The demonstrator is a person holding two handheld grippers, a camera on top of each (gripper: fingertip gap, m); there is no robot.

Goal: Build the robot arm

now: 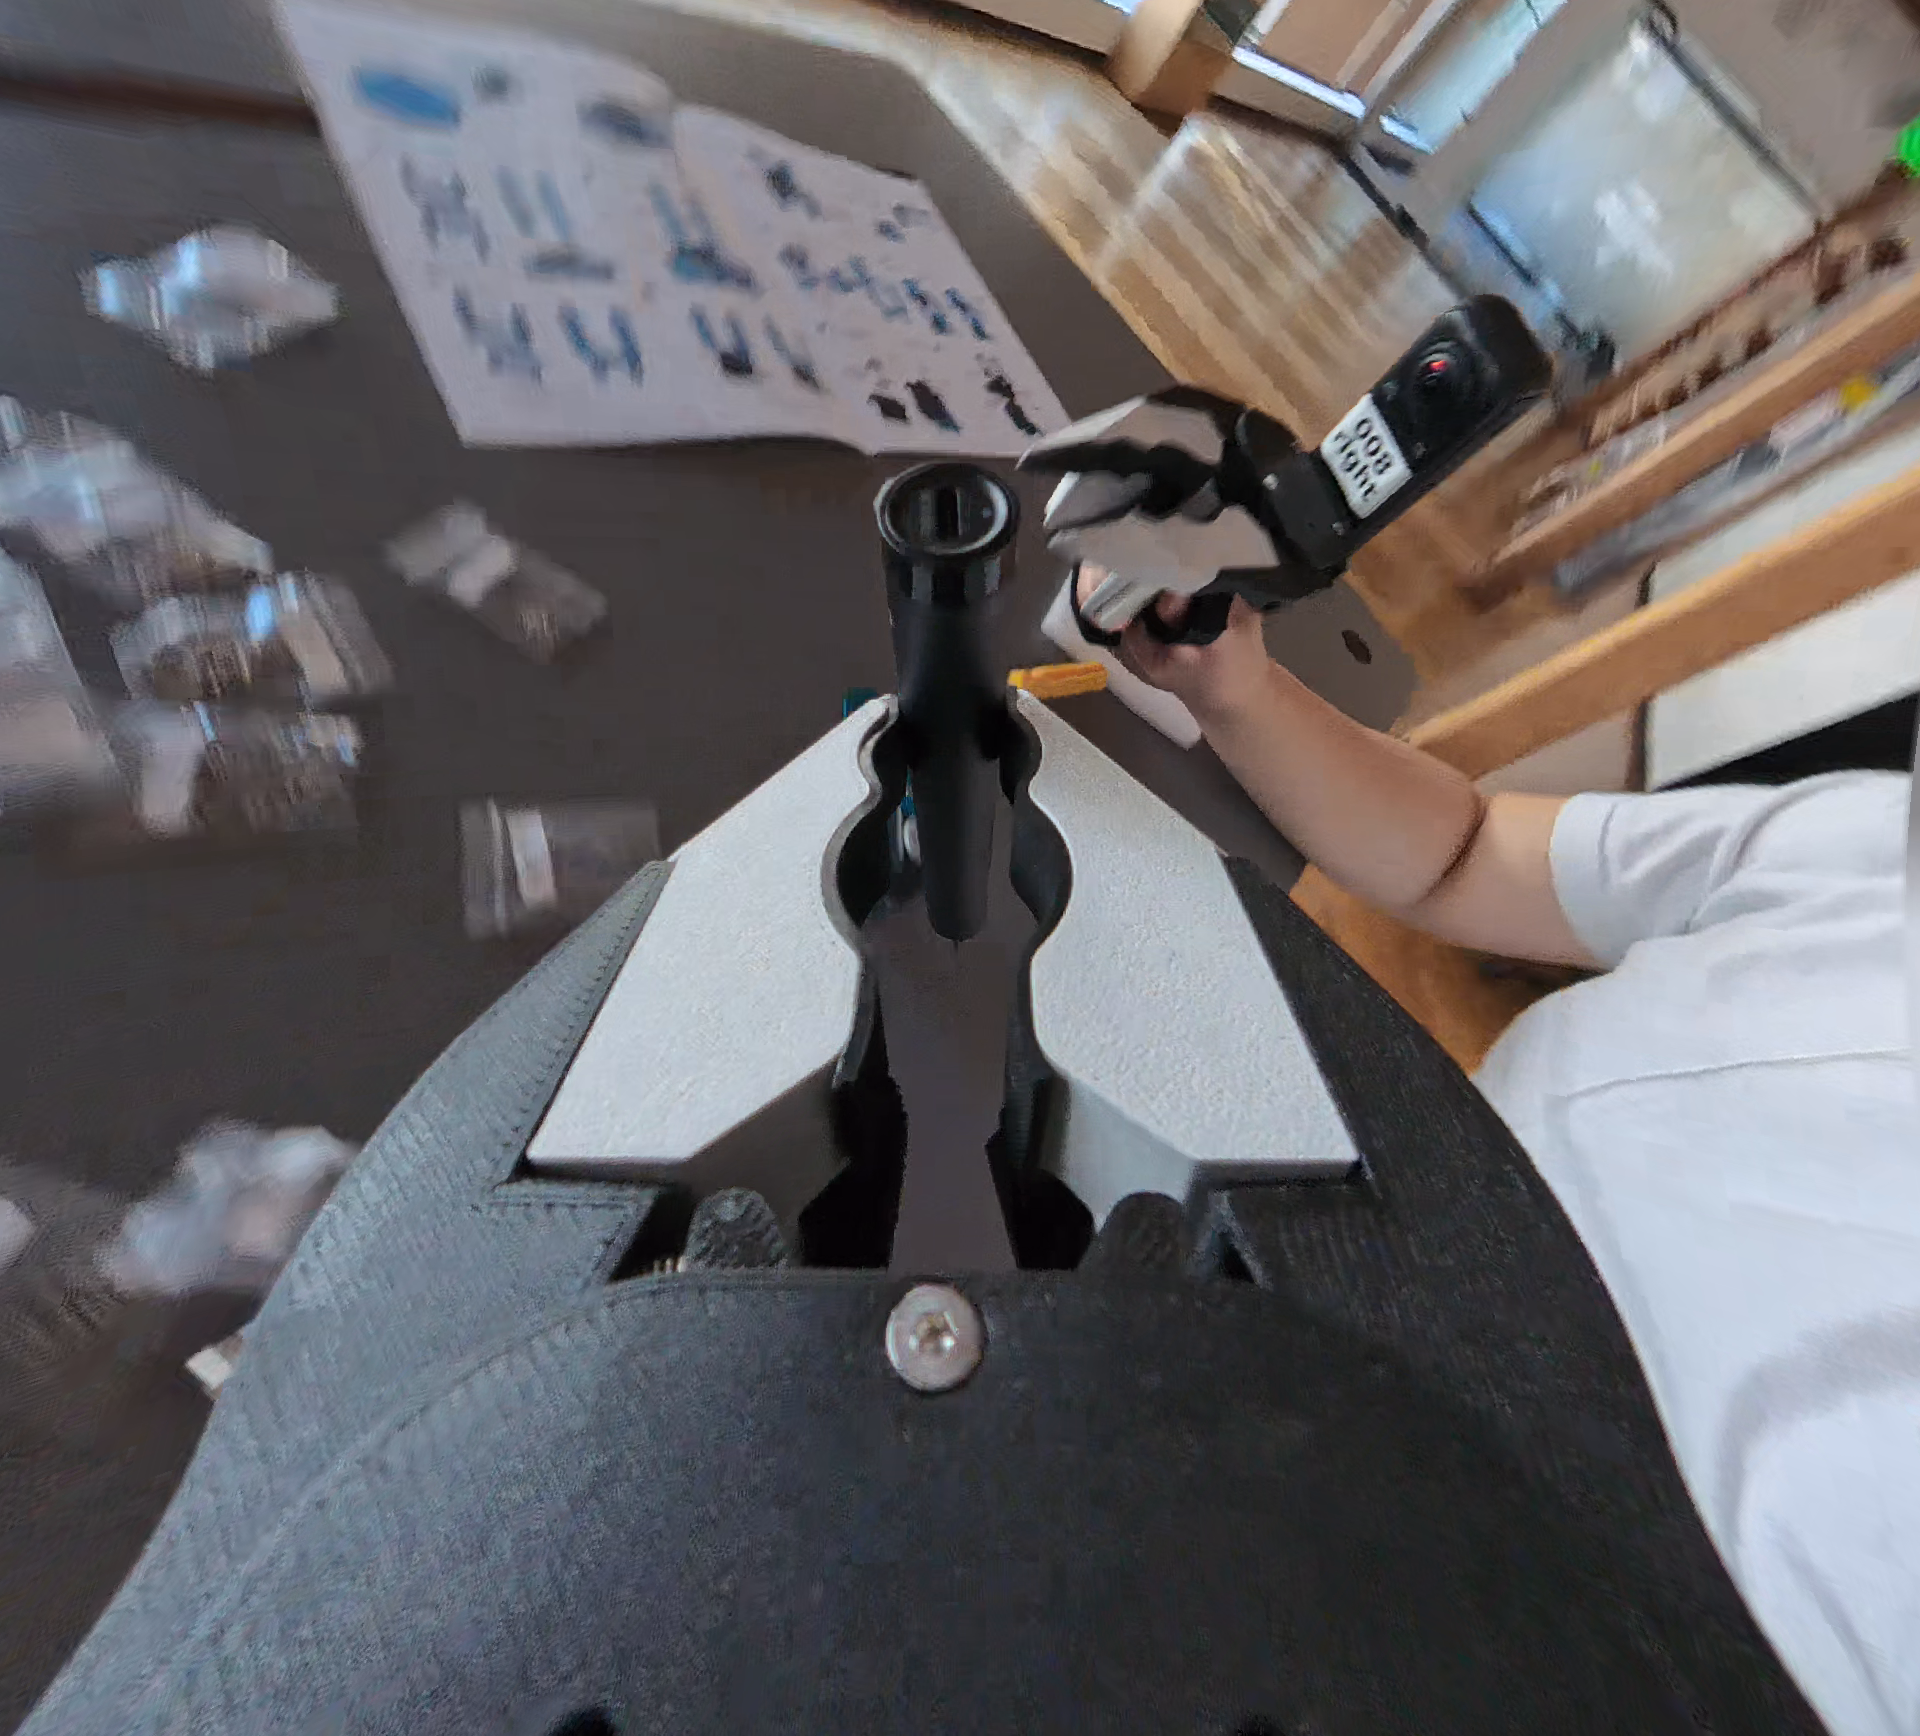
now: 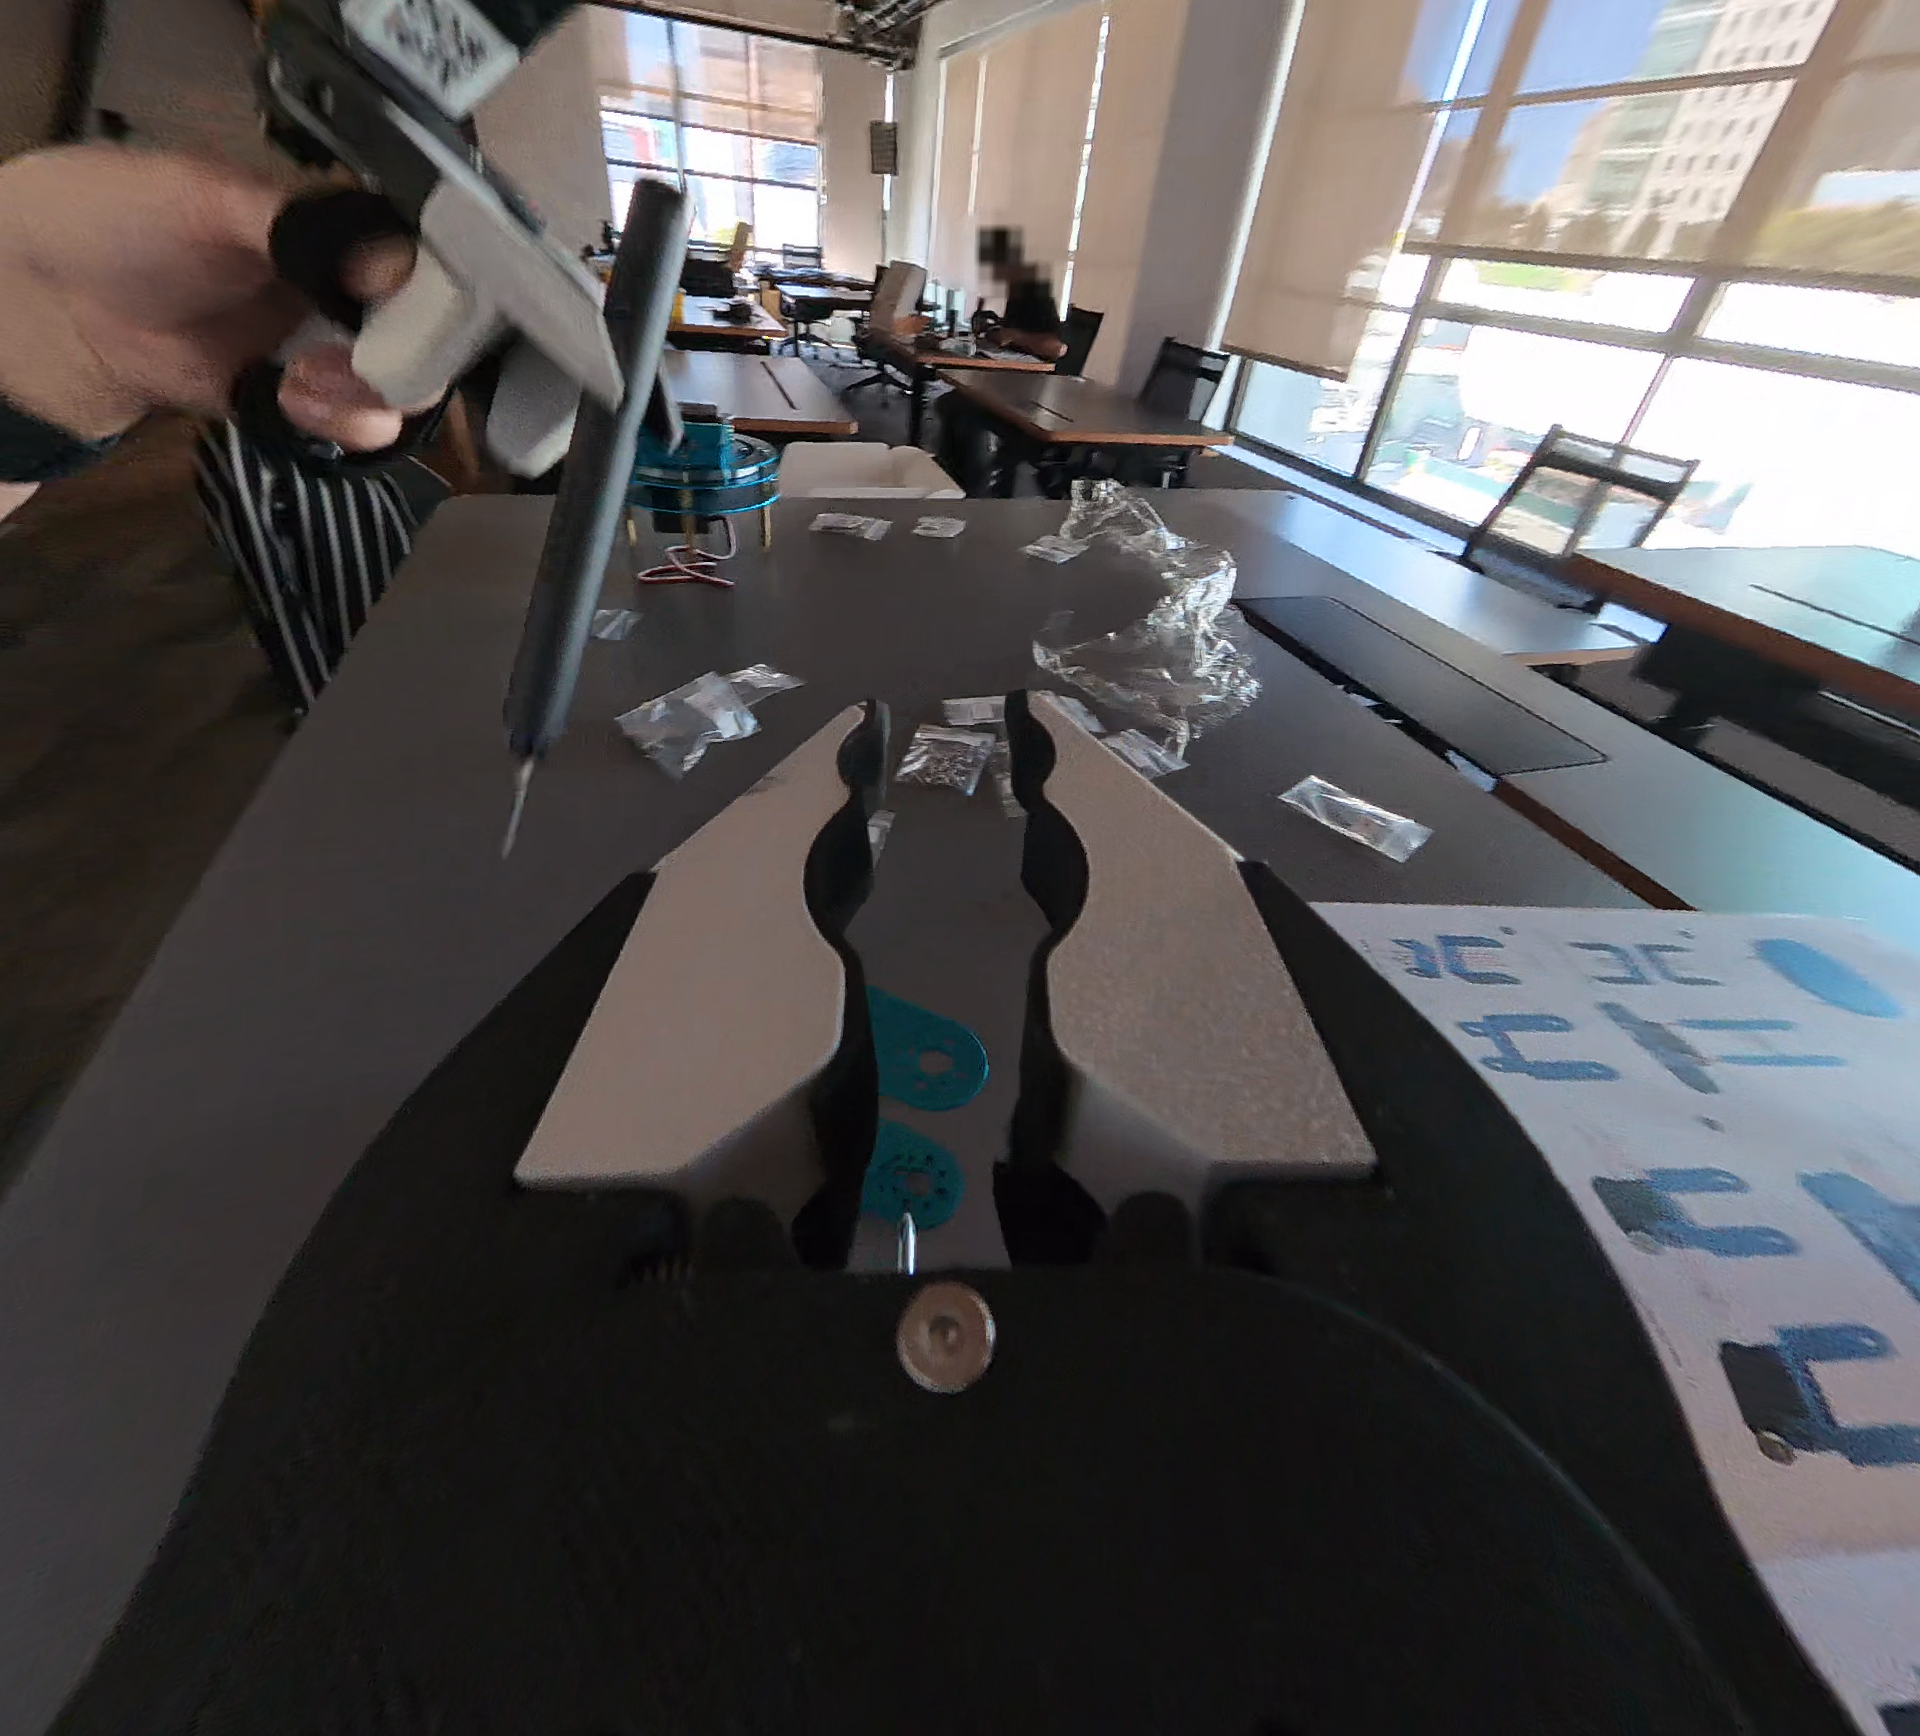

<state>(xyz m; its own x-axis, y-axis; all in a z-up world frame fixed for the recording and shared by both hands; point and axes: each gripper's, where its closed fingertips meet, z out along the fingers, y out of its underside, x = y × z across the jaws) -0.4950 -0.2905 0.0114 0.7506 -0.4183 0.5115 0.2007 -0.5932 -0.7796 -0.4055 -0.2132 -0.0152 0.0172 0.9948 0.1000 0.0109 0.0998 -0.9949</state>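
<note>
Clamping a black screwdriver (image 1: 948, 699), the left gripper (image 1: 951, 730) hangs over the counter (image 1: 623, 699); the right gripper (image 2: 945, 730) sits narrowly parted, empty, above teal plates (image 2: 925, 1058).

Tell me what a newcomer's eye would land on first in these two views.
First, the black screwdriver clamped between the left gripper fingers, its thin metal tip hanging above the dark table. Next, the right gripper, open and empty, low over two teal plates. Then the crumpled clear wrap and small clear bags scattered mid-table, with an open printed sheet beside them.
</note>
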